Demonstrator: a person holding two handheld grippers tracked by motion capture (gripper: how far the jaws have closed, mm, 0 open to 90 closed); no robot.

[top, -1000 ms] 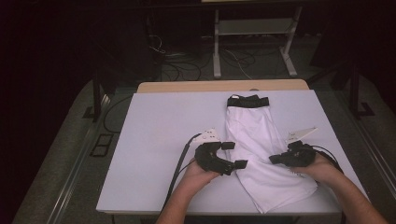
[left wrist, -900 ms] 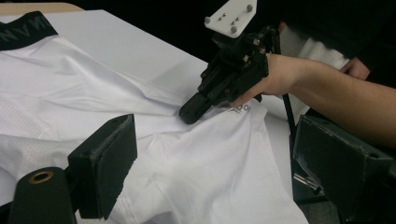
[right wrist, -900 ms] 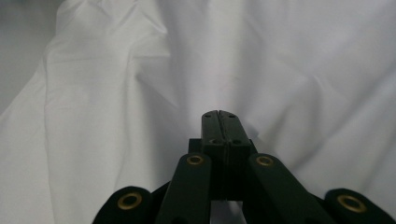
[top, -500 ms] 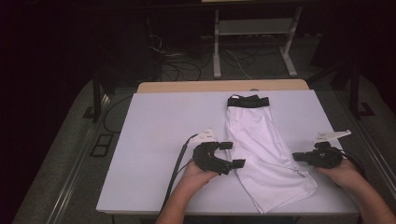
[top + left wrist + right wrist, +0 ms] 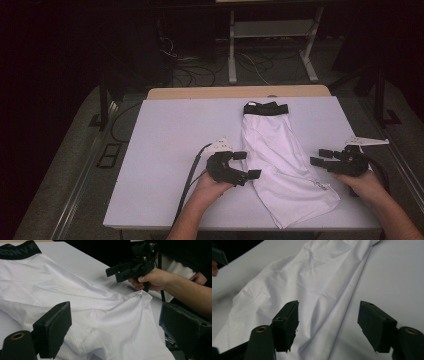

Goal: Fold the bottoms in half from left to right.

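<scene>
White shorts (image 5: 282, 165) with a black waistband (image 5: 266, 107) lie folded lengthwise on the white table (image 5: 170, 145), waistband toward the far side. My left gripper (image 5: 247, 165) is open at the shorts' left edge, its jaws wide apart over the cloth (image 5: 105, 322). My right gripper (image 5: 320, 156) is open just right of the shorts, jaws pointing left at the fabric (image 5: 312, 290), nothing between them. In the left gripper view the right gripper (image 5: 116, 271) and the hand holding it show beyond the shorts.
The table's near edge (image 5: 240, 226) is close to both forearms. Past the far edge are a wooden board (image 5: 200, 93), floor cables (image 5: 200, 65) and a white metal stand (image 5: 272, 35). A black cable (image 5: 187, 185) trails from the left gripper.
My right gripper has pulled away to the right, off the shorts, and stays open. The left gripper has hardly moved.
</scene>
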